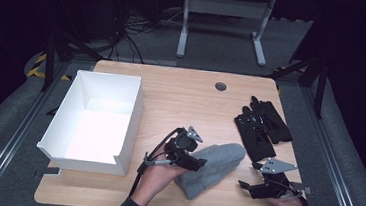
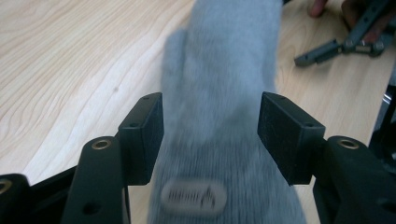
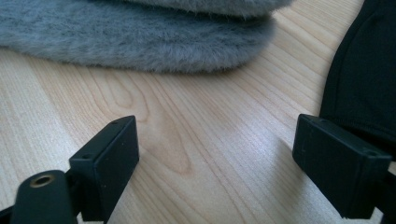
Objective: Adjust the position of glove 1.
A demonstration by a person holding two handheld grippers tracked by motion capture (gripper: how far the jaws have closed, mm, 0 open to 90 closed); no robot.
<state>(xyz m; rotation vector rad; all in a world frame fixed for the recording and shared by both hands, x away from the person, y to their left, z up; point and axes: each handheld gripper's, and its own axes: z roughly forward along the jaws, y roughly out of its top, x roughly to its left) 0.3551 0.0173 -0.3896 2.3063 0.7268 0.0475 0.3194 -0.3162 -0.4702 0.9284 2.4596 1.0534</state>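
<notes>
A grey fuzzy mitten (image 1: 218, 159) lies on the wooden table (image 1: 181, 103), front middle. My left gripper (image 1: 199, 163) hovers over its cuff end. In the left gripper view its jaws stand apart, one on each side of the mitten (image 2: 219, 70), which carries a small grey label (image 2: 194, 196); the left gripper (image 2: 211, 128) is open and the pads do not squeeze the fabric. My right gripper (image 1: 245, 185) rests low at the front right, open over bare wood (image 3: 215, 158), the mitten's edge (image 3: 140, 37) just ahead of it and a black glove (image 3: 364, 84) beside its right jaw.
A white open box (image 1: 131, 123) stands at the table's left side. A pair of black gloves (image 1: 261, 127) lies at the right, behind my right gripper. A round cable hole (image 1: 220, 86) sits near the far edge. The other gripper (image 2: 345, 44) shows at the top right of the left gripper view.
</notes>
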